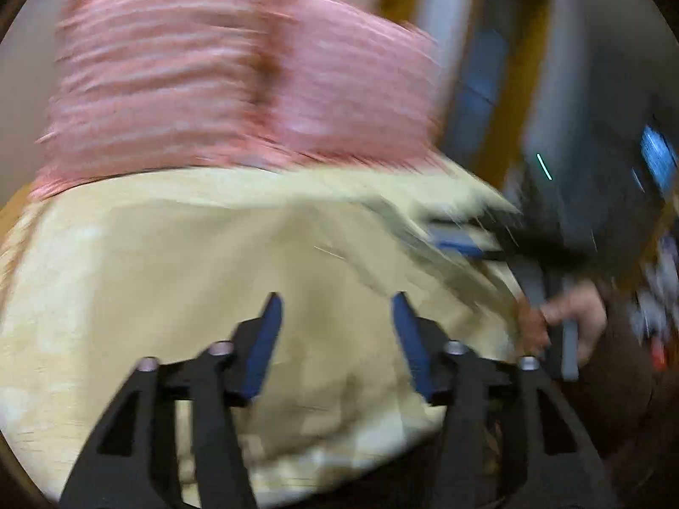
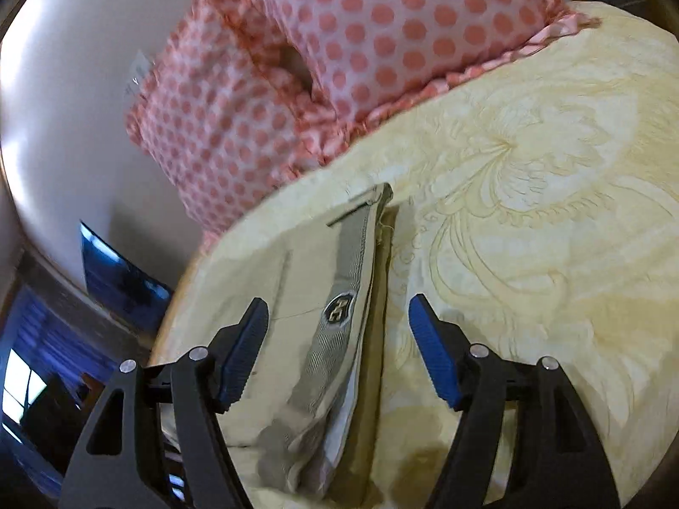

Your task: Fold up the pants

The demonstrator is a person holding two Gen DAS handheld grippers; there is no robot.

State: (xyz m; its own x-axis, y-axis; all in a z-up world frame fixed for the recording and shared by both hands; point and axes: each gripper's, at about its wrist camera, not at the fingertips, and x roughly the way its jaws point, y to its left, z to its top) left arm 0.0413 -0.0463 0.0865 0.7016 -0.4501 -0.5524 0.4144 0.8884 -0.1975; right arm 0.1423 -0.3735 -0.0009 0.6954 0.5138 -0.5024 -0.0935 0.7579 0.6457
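Note:
The pants (image 2: 322,339) are pale beige with a grey waistband and a round dark logo; they lie on the cream bedspread (image 2: 530,212). My right gripper (image 2: 339,314) is open, its blue pads on either side of the waistband, just above it. In the blurred left wrist view my left gripper (image 1: 337,309) is open and empty over pale cloth (image 1: 191,275). At the right of that view the other gripper (image 1: 467,241) and a hand (image 1: 568,322) show as a dark blur by the cloth's edge.
Pink polka-dot pillows (image 2: 339,42) lie at the head of the bed against a white wall (image 2: 76,85); they show as a pink blur in the left wrist view (image 1: 212,76). The bed's left edge drops to a dark floor (image 2: 63,339). A yellow door frame (image 1: 509,85) stands to the right.

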